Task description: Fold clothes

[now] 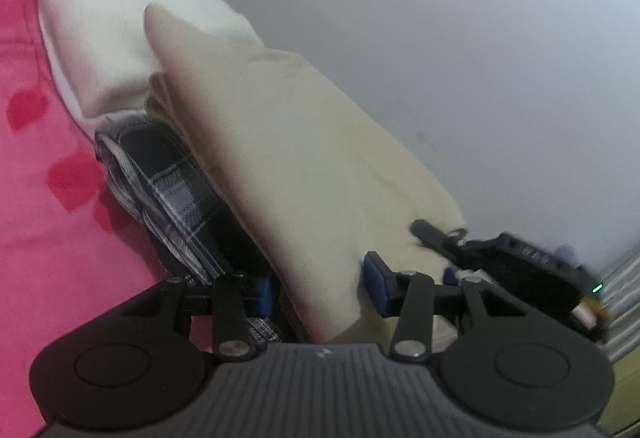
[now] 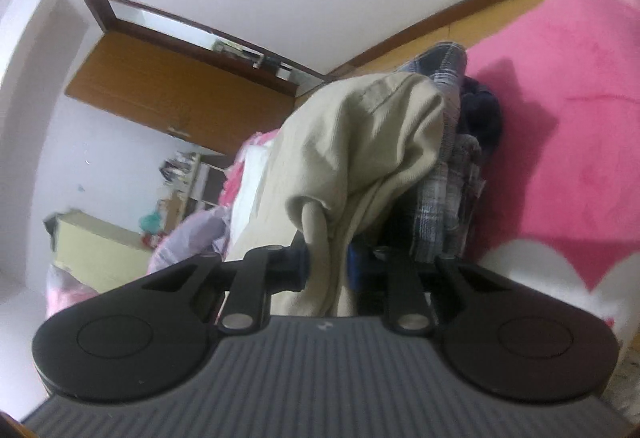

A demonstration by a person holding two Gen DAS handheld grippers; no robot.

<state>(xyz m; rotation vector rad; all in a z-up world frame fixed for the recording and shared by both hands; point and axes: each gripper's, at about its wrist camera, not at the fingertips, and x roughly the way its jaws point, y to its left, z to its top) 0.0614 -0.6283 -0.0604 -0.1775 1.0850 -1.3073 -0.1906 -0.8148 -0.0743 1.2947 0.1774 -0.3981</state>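
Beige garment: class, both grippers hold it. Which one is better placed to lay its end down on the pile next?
Probably the left gripper: its end of the beige garment already lies over the plaid clothing. The right gripper pinches bunched cloth.

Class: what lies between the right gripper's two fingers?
Right wrist view: a bunched fold of the beige garment fills the right gripper.

Matt beige cloth garment (image 1: 288, 158); fuzzy pink blanket (image 1: 48, 198).
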